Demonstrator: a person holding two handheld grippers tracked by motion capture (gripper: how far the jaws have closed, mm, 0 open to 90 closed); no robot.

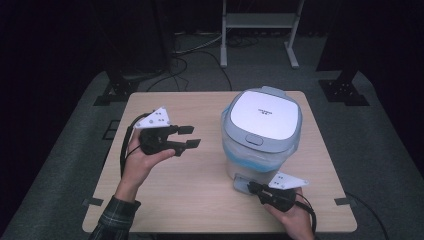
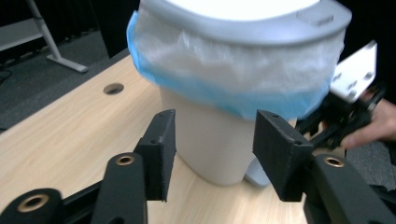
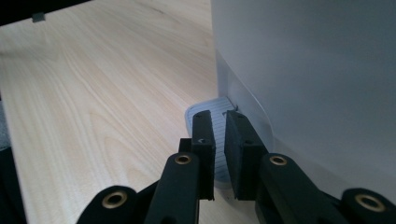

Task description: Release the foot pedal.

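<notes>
While the wooden table (image 1: pixel 190 200) spreads wide under me, the pedal bin (image 1: pixel 262 131) with its blue liner (image 2: pixel 224 95) stands toward its right side, lid down. My left gripper (image 1: pixel 190 136) hovers well left of the bin, jaws spread on nothing. My right gripper (image 1: pixel 250 186) rests on the grey pedal (image 3: pixel 219 126), jaws nearly together with a slim gap, pinching nothing.

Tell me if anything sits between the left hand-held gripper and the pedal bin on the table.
Nothing visible does. The left hand-held gripper hangs over bare table, jaws apart and pointed at the pedal bin. In the left gripper view the bin's side shows unblocked between the jaws.
</notes>
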